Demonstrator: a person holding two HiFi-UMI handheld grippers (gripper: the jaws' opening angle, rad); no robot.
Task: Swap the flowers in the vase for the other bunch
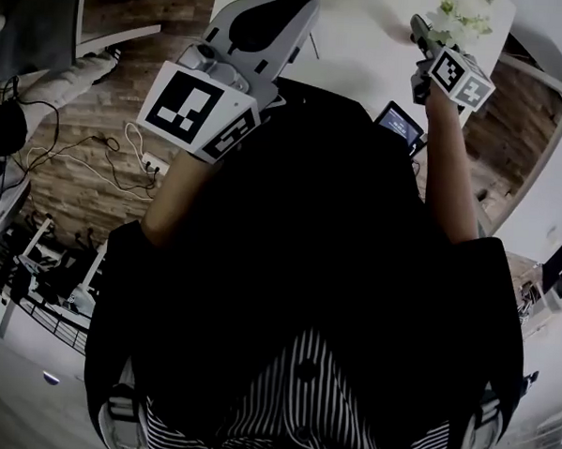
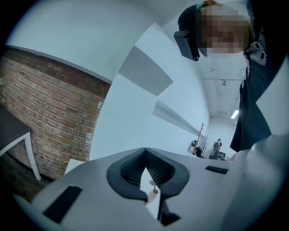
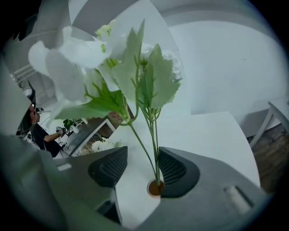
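Note:
A bunch of white flowers (image 3: 113, 49) with green leaves stands with its thin stems in the round mouth of the vase (image 3: 155, 188). My right gripper (image 3: 141, 158) is open around those stems, which run close to the right-hand pad (image 3: 174, 169). In the head view the same white flowers (image 1: 466, 15) show at the top right, just past my right gripper (image 1: 424, 34). A second bunch of white flowers (image 3: 101, 145) lies on the white table (image 3: 212, 135) further back. My left gripper (image 2: 145, 153) is shut, holds nothing, and points at a pale wall; in the head view my left gripper (image 1: 302, 9) is over the table's near edge.
A small device with a lit screen (image 1: 399, 125) sits by the table's near edge. Cables (image 1: 97, 153) trail over the brick-patterned floor at left. A brick wall (image 2: 49, 113) is left of the left gripper. A chair (image 3: 275, 117) stands at the table's right end.

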